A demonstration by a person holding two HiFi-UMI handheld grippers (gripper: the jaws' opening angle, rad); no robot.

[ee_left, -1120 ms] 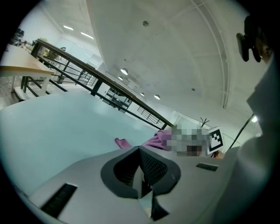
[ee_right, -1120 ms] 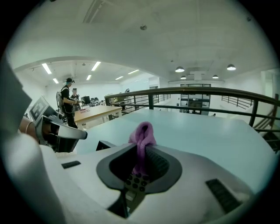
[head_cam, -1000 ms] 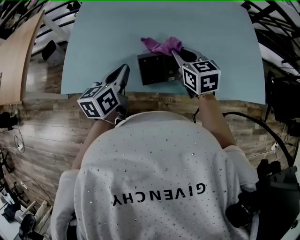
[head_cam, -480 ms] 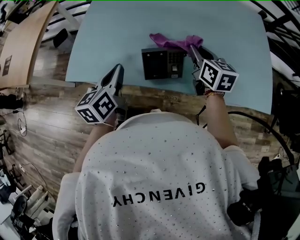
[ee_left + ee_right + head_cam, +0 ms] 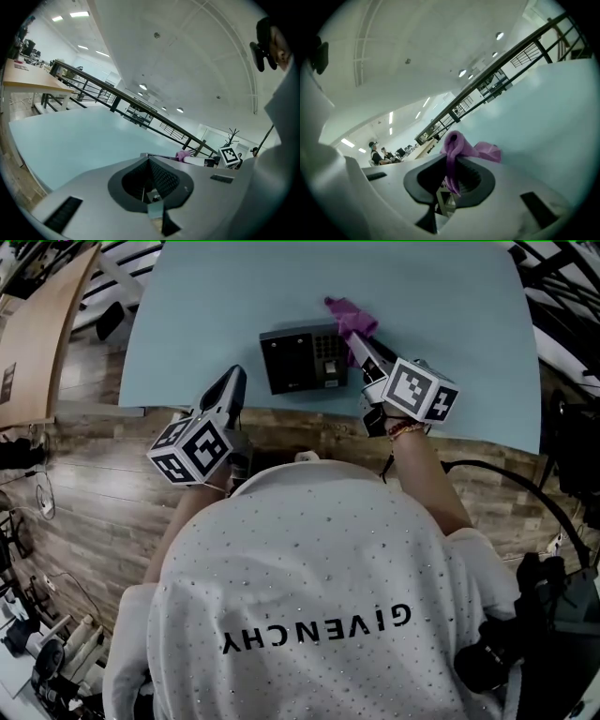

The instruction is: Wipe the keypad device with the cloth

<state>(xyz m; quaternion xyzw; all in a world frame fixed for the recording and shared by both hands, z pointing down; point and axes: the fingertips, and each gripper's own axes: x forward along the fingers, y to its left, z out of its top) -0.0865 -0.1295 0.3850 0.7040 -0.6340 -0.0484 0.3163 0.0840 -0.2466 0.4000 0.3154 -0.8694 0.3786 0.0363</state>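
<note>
The black keypad device (image 5: 298,359) lies near the front edge of the light blue table (image 5: 197,324). My right gripper (image 5: 357,339) reaches in from the right, its tips at the device's far right corner. It is shut on the purple cloth (image 5: 347,315), which bunches just beyond the tips. From the right gripper view the cloth (image 5: 459,149) hangs pinched between the jaws of the right gripper (image 5: 452,164). My left gripper (image 5: 232,381) is shut and empty, held at the table's front edge left of the device. From the left gripper view, the left gripper (image 5: 150,164) shows pads together, with the cloth (image 5: 183,153) far off.
A wooden desk (image 5: 37,343) stands left of the table, above wood-plank floor (image 5: 84,474). Black railings and cables run along the right side (image 5: 562,418). The person's white shirt (image 5: 309,606) fills the lower part of the head view.
The cloth, stretched along the device's far edge before, is now bunched at the right gripper's tips by the far right corner. The left gripper has hardly moved.
</note>
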